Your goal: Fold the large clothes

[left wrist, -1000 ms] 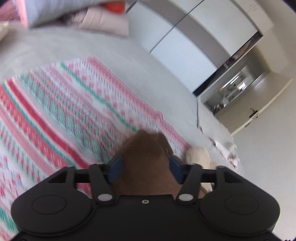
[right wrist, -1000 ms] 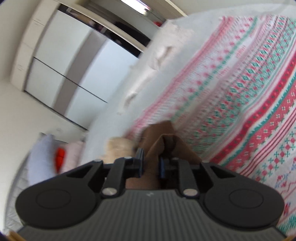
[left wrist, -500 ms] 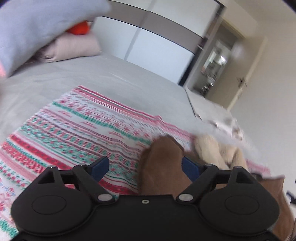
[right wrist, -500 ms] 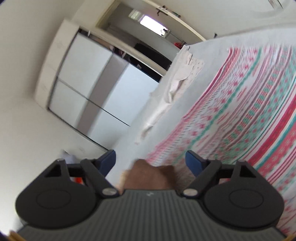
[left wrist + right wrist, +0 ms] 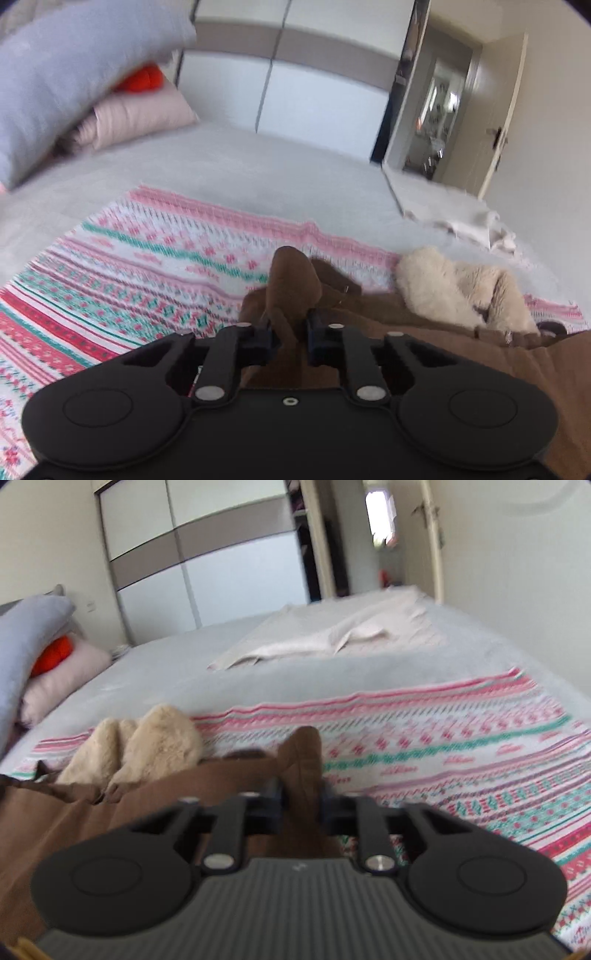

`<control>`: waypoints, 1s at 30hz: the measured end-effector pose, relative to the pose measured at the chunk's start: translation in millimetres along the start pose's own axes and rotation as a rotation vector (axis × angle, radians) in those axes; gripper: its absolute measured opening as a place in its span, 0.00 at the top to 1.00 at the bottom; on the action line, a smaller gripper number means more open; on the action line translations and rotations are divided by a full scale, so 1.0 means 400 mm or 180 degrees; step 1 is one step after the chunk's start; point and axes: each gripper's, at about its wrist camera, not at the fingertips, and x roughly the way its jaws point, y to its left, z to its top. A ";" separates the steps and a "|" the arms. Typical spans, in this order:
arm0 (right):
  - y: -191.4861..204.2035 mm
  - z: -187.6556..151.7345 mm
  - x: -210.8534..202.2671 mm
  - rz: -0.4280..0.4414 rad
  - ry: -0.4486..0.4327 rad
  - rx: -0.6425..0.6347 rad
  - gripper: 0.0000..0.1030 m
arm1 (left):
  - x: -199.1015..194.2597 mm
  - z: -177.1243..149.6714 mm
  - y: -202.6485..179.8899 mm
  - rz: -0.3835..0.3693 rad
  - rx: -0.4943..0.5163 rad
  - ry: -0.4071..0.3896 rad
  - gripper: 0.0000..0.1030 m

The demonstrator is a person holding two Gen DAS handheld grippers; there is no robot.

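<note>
Gripping the brown coat (image 5: 369,325) at two places, the person holds it low over the patterned blanket (image 5: 147,266), which I take as my landmark; the left gripper (image 5: 290,334) has its jaws closing narrow on a bunched tongue of brown fabric, and the pads already pinch it; the right gripper (image 5: 301,805) does the same, its jaws closing on another upright fold of the same cloth. Between the two grips the coat lies spread on the near part of the blanket, and its cream fleece lining (image 5: 147,746) bulges up at the blanket's far edge; a pale sheet (image 5: 332,635) lies crumpled well beyond the blanket, and the pillows (image 5: 136,114) are stacked past its far corner. I judge that the step in hand is the taking of two edge points for a fold, so the task is still early; the next move calls for lifting both grips together, with the cloth taut between them, and for laying one part over the other on the blanket.
</note>
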 end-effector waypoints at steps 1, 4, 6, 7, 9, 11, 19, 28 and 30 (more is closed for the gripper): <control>0.030 -0.013 -0.022 -0.0172 -0.0150 -0.0195 0.88 | -0.025 -0.004 -0.013 0.0013 0.0039 -0.0139 0.87; 0.120 -0.048 -0.068 -0.0670 -0.0641 -0.0805 0.89 | -0.088 -0.010 -0.069 0.0132 0.0252 -0.0603 0.87; 0.177 -0.065 -0.097 -0.0963 -0.1039 -0.1125 0.89 | -0.121 -0.003 -0.104 0.0222 0.0349 -0.0925 0.87; 0.197 -0.069 -0.108 -0.1066 -0.1226 -0.1215 0.89 | -0.136 0.005 -0.120 0.0250 0.0369 -0.1086 0.87; 0.226 -0.054 -0.129 -0.1250 -0.1564 -0.1236 0.89 | -0.161 0.027 -0.141 0.0312 0.0360 -0.1408 0.87; 0.232 -0.022 -0.140 -0.1387 -0.1832 -0.1085 0.89 | -0.173 0.058 -0.153 0.0396 0.0350 -0.1713 0.87; 0.238 0.081 0.048 -0.1577 -0.1792 -0.0822 0.89 | 0.038 0.118 -0.175 0.0775 0.0574 -0.1885 0.87; 0.237 0.020 0.478 -0.1603 -0.0333 -0.1085 0.87 | 0.485 0.042 -0.158 0.1311 0.1080 -0.0315 0.80; 0.244 0.029 0.535 -0.1543 0.0049 -0.1135 0.86 | 0.506 0.052 -0.134 0.1296 0.0985 -0.0130 0.75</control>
